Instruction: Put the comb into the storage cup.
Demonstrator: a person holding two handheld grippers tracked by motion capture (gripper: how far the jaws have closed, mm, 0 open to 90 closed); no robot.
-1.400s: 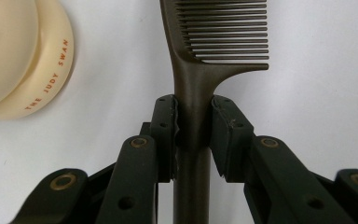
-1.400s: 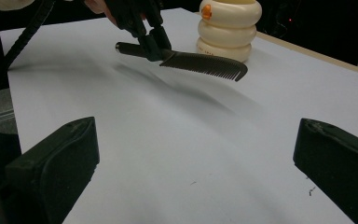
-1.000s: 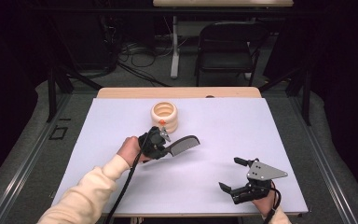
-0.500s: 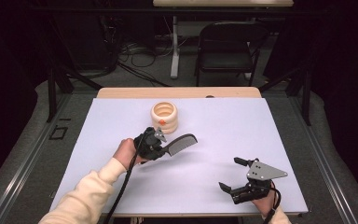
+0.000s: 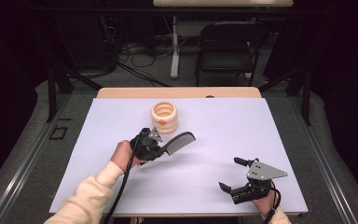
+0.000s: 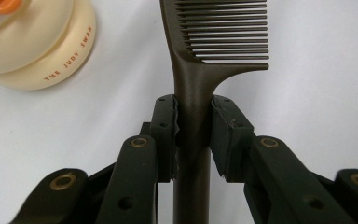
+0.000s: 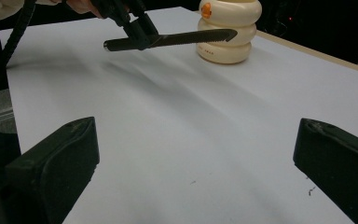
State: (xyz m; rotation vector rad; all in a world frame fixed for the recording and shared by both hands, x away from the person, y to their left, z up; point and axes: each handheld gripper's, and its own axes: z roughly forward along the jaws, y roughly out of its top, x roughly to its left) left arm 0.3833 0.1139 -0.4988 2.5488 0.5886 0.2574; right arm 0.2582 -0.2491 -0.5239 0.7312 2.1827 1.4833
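White paper covers the table [image 5: 121,116], which stands in a dark room with a folding chair [image 5: 226,49] and loose cables on the floor beyond its far edge. Near the middle of the sheet, the left gripper [image 5: 154,147] is clamped on the handle of a dark comb [image 5: 179,142]; in the left gripper view the two pads press the handle [image 6: 193,107] from either side just below the point where the teeth begin, and the teeth run away from the jaws. From the right gripper view the comb [image 7: 168,40] hangs clear of the paper, roughly level, with its tip pointing toward a cream ringed holder [image 7: 226,32]. That holder [image 5: 164,116] stands upright just beyond the comb's tip, toward the far side of the table, and has an orange mark on its side; whether the comb touches it I cannot tell. A cream sleeve [image 5: 91,196] leads from the near edge up to the left hand. Well apart from all this, near the front right corner, the right gripper [image 5: 235,175] rests low over the paper with its jaws spread wide and nothing between them, a grey three-cornered plate on top
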